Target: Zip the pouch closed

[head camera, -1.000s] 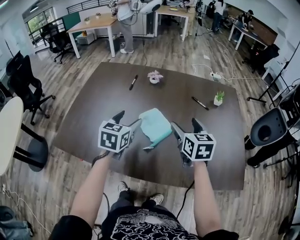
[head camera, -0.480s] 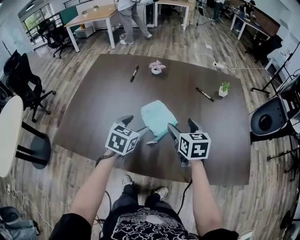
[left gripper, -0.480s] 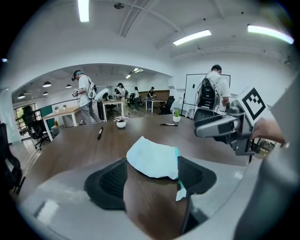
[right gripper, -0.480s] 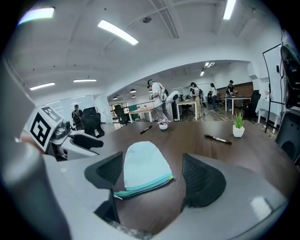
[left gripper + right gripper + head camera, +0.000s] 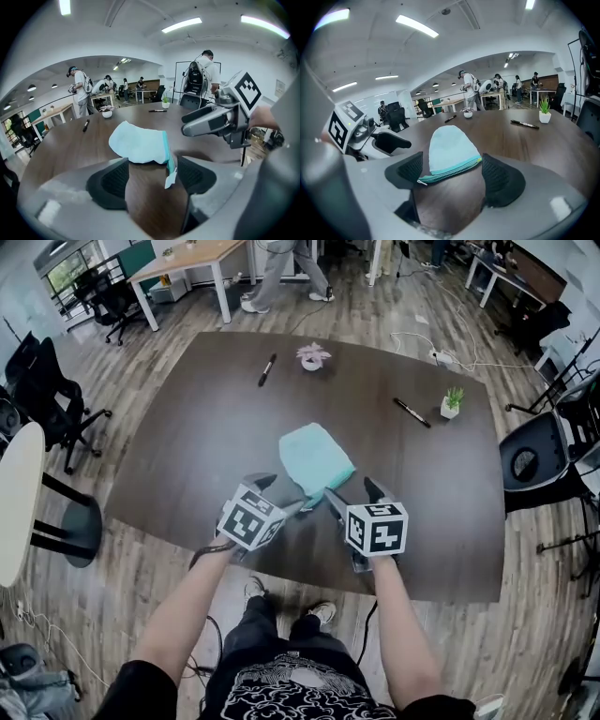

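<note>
A light blue pouch (image 5: 316, 457) lies flat on the dark table (image 5: 202, 442), its teal zipper edge turned toward me. Both grippers hover just short of that edge, apart from the pouch. My left gripper (image 5: 284, 495) is open; in the left gripper view the pouch (image 5: 138, 146) lies ahead of the left gripper (image 5: 152, 180) and a white zipper tag (image 5: 170, 178) sits near the right pad. My right gripper (image 5: 353, 493) is open too. In the right gripper view the zipper (image 5: 452, 172) runs across between the pads of the right gripper (image 5: 452, 180), with the pull at its left end.
Two black markers (image 5: 267, 369) (image 5: 412, 412), a small pink flower pot (image 5: 311, 356) and a small green plant (image 5: 451, 402) stand farther back on the table. Office chairs (image 5: 47, 395) (image 5: 530, 460) flank the table. The table's front edge runs just under the grippers.
Both grippers have drawn closer together and closer to the pouch's zipper edge. The pouch has not moved on the table. The head camera has shifted forward.
</note>
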